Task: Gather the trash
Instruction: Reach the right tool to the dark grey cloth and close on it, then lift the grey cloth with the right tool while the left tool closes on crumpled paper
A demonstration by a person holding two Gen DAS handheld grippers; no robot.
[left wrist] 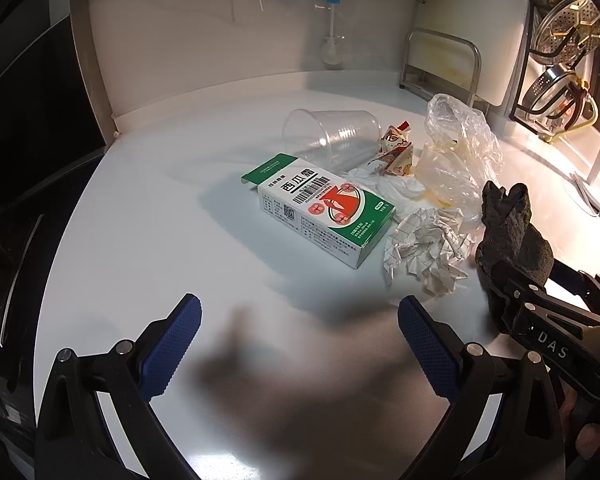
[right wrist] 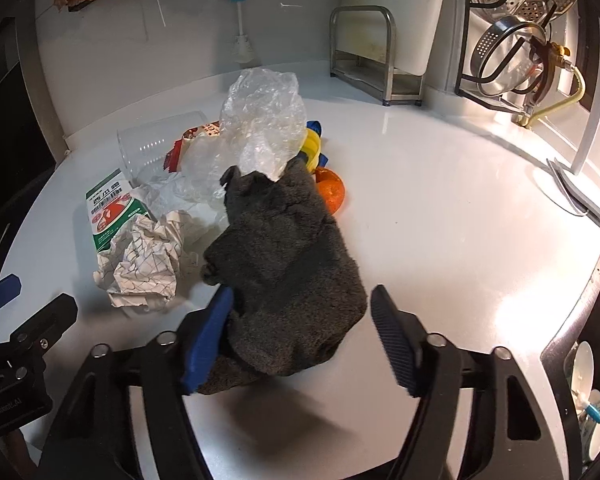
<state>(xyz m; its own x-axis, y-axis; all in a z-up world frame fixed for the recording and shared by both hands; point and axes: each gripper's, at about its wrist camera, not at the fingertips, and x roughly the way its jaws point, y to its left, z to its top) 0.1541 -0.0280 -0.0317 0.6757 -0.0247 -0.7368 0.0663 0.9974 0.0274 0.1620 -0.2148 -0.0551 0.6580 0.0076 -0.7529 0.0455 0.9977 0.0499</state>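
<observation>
Currently the trash lies in one cluster on the white counter (left wrist: 148,208), toward its far right. A green-and-white box (left wrist: 324,216) lies flat at the cluster's left. Beyond it a clear cup (left wrist: 332,136) lies on its side, mouth facing left. A printed wrapper (left wrist: 396,148) stands just right of the cup. A crumpled plastic bag (left wrist: 460,148) rises at the far right of the pile, touching white tissue (left wrist: 384,186) below it. A ball of grid-lined paper (left wrist: 428,248) sits against the box's near right corner. From the right camera, an orange peel (right wrist: 332,192) and a yellow item (right wrist: 312,148) show behind the bag.

Left gripper (left wrist: 300,348): jaws spread wide, nothing between them, hovering near the box over bare counter.

Right gripper (right wrist: 300,332): jaws parted around a grey cloth (right wrist: 284,264). The left finger touches the cloth; the right finger stands clear of it. The cloth rests on the counter, its far end reaching the bag.

A metal rack (right wrist: 376,56) stands at the far wall.
</observation>
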